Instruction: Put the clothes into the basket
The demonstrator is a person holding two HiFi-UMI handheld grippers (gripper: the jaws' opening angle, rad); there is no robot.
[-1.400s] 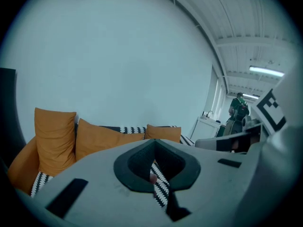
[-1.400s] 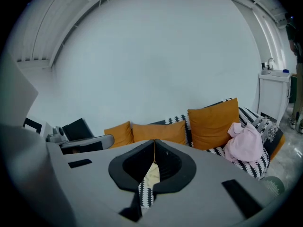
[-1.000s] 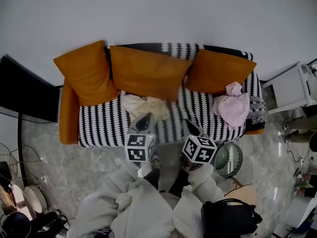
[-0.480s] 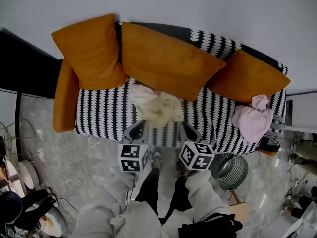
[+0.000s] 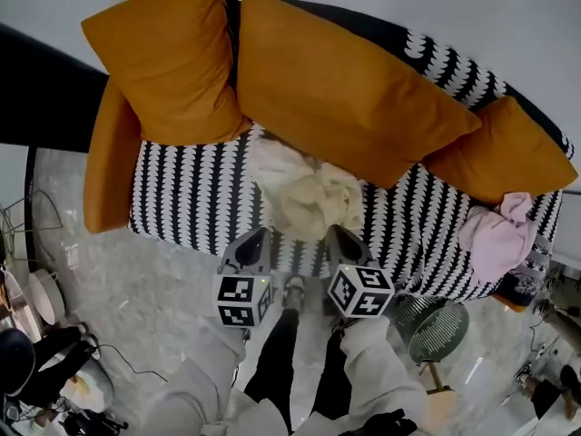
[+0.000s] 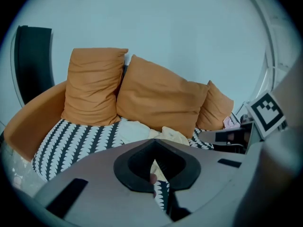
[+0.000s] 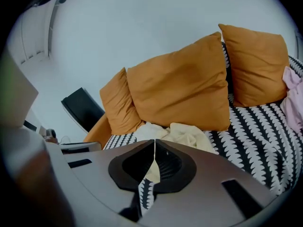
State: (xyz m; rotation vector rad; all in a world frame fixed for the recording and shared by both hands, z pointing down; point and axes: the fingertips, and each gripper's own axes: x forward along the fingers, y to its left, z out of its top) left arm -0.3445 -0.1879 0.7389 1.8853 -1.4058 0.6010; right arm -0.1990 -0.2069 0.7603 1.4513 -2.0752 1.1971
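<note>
- Head view: the left tongs [image 5: 258, 236] and right tongs [image 5: 334, 234] hang side by side over the front edge of the sofa [image 5: 182, 203]. Both are aimed at the cream clothes [image 5: 313, 198] heaped mid-seat, probably the first pick. A pink garment [image 5: 499, 239] lies at the seat's right end, with what looks like the green basket [image 5: 419, 321] on the floor beside it.
- Left gripper view: the left tongs [image 6: 154, 143] meet at the tips and hold nothing. The cream clothes [image 6: 142, 132] lie ahead, untouched.
- Right gripper view: the right tongs [image 7: 155, 143] are likewise closed and empty. They would have to spread before gripping the cream clothes [image 7: 184, 134].
</note>
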